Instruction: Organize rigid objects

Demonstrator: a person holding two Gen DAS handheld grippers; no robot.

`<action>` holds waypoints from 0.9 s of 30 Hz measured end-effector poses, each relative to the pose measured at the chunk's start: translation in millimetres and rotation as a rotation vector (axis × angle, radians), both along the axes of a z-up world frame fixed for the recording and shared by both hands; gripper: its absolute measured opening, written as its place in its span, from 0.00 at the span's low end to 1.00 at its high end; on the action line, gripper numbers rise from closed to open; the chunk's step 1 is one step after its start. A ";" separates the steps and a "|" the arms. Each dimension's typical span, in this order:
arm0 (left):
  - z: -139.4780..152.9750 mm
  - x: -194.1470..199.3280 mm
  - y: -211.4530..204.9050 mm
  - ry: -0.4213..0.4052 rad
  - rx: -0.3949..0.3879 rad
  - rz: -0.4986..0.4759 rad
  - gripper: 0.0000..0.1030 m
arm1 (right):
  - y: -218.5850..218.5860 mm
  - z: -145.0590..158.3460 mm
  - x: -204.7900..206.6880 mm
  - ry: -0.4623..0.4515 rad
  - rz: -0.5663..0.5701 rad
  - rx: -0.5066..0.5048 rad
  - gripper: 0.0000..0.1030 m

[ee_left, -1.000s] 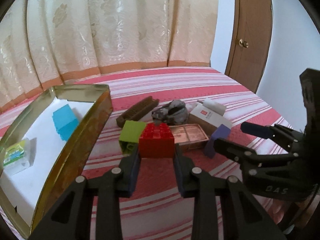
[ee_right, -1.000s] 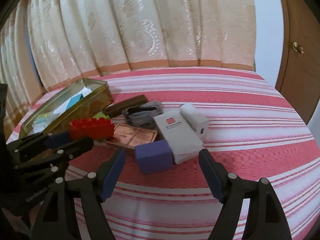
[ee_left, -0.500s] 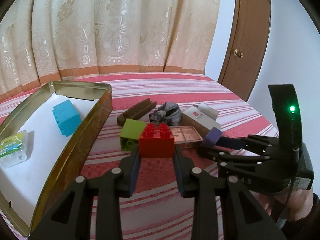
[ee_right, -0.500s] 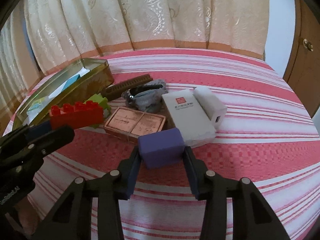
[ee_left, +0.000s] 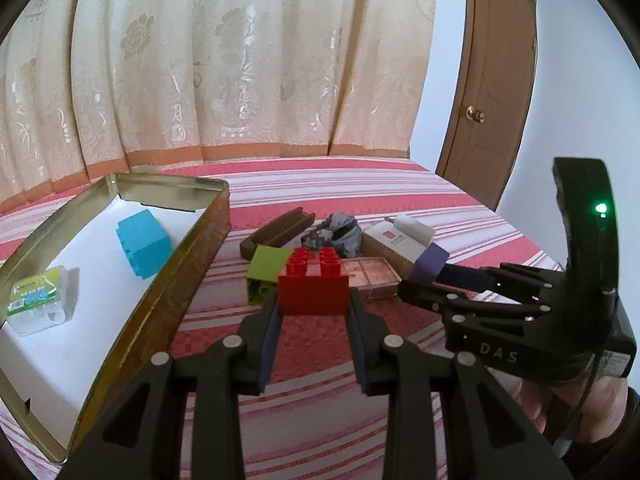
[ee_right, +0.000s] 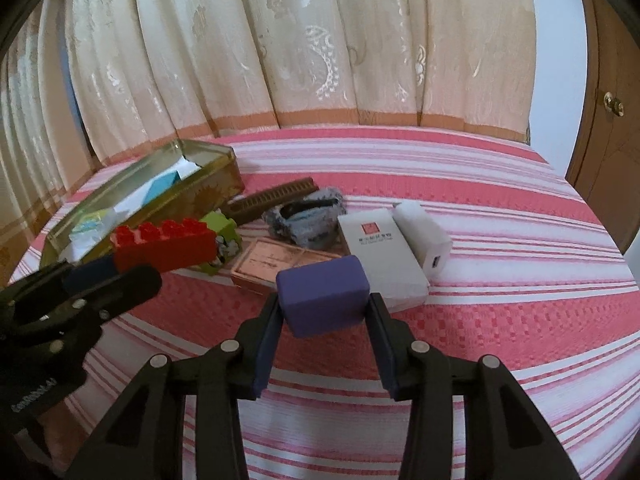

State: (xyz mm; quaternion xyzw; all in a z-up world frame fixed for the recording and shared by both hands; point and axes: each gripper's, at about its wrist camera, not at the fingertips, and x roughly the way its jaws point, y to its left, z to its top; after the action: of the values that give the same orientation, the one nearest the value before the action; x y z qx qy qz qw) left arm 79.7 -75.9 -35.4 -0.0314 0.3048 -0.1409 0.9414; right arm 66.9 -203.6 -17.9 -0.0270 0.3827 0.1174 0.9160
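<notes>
The left gripper [ee_left: 313, 300] is clamped on a red brick [ee_left: 313, 285], a studded toy block with two rows of round knobs on top, held clear of the bed [ee_left: 400, 192]. To that gripper's left lies an open gold tin [ee_left: 192, 264] with a white lining, holding a blue block [ee_left: 143, 242] and a small clear box [ee_left: 38, 300]. Just beyond the red brick sit a green brick [ee_left: 264, 270], a brown comb [ee_left: 276, 229], a grey crumpled thing [ee_left: 334, 233] and a copper case [ee_left: 370, 274].

The right gripper [ee_right: 323, 314] is closed on a purple block [ee_right: 323, 295], a smooth, matte cuboid with rounded corners, its pads pressing both short sides; the block is tilted slightly and lifted off the striped cover. Just ahead and to its right rest a white box [ee_right: 380, 252] with a red mark and a white charger [ee_right: 424, 232] touching it.
</notes>
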 end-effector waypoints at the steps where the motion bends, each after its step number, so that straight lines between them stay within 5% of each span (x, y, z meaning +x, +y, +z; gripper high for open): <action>1: 0.3 0.2 1.1 0.000 -0.005 0.003 0.29 | 1.3 1.1 -0.8 -0.009 0.000 0.006 0.44; 11: 5.7 -6.6 7.8 -0.045 -0.019 0.048 0.29 | 11.9 16.5 -13.0 -0.135 -0.010 0.048 0.44; 27: 9.7 -13.2 16.9 -0.087 -0.014 0.117 0.29 | 19.0 21.8 -17.4 -0.186 -0.031 0.040 0.44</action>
State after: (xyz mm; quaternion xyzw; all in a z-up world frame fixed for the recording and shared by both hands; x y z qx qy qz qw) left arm 66.5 -59.1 -25.7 -0.0496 0.2601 -0.0893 0.9602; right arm 49.5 -184.6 3.9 -0.0137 0.2940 0.1078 0.9496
